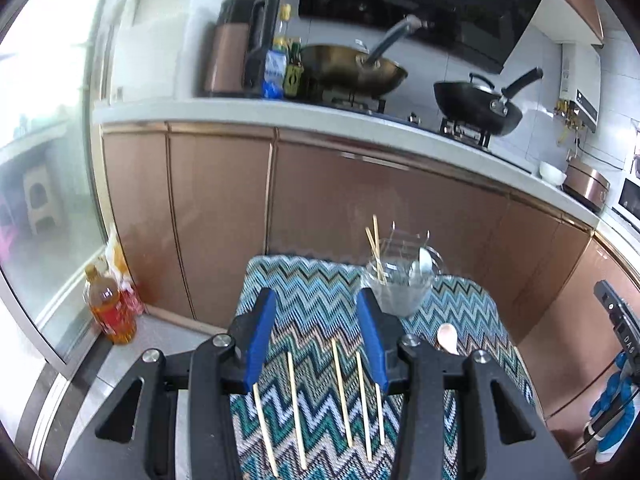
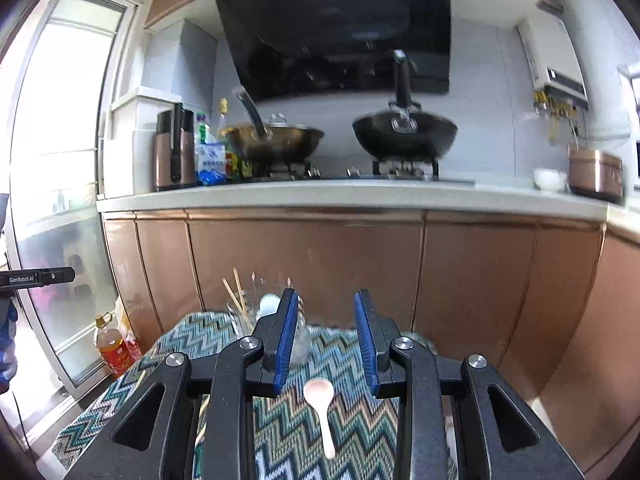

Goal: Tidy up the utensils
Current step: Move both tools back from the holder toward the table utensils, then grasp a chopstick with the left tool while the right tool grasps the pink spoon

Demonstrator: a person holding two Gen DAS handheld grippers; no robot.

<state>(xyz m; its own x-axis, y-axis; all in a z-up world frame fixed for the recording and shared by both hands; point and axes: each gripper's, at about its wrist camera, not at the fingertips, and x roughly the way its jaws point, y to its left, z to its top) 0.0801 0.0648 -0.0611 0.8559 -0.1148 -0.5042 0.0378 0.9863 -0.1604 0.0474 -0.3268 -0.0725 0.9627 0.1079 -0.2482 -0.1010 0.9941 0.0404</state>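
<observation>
Several wooden chopsticks (image 1: 341, 392) lie side by side on a zigzag-patterned cloth (image 1: 316, 280). My left gripper (image 1: 316, 304) is open and empty above them. A clear glass holder (image 1: 404, 280) at the cloth's far edge holds two chopsticks and a white spoon. A pink spoon (image 2: 320, 404) lies on the cloth (image 2: 344, 420), bowl pointing away; it also shows in the left wrist view (image 1: 448, 338). My right gripper (image 2: 326, 304) is open and empty above the pink spoon. The glass holder (image 2: 248, 312) stands behind its left finger.
Copper cabinet fronts (image 2: 304, 256) stand right behind the cloth-covered surface. The counter above carries two woks (image 2: 404, 132), bottles and a rice cooker (image 2: 596, 174). An oil bottle (image 1: 110, 308) stands on the floor at the left by a glass door.
</observation>
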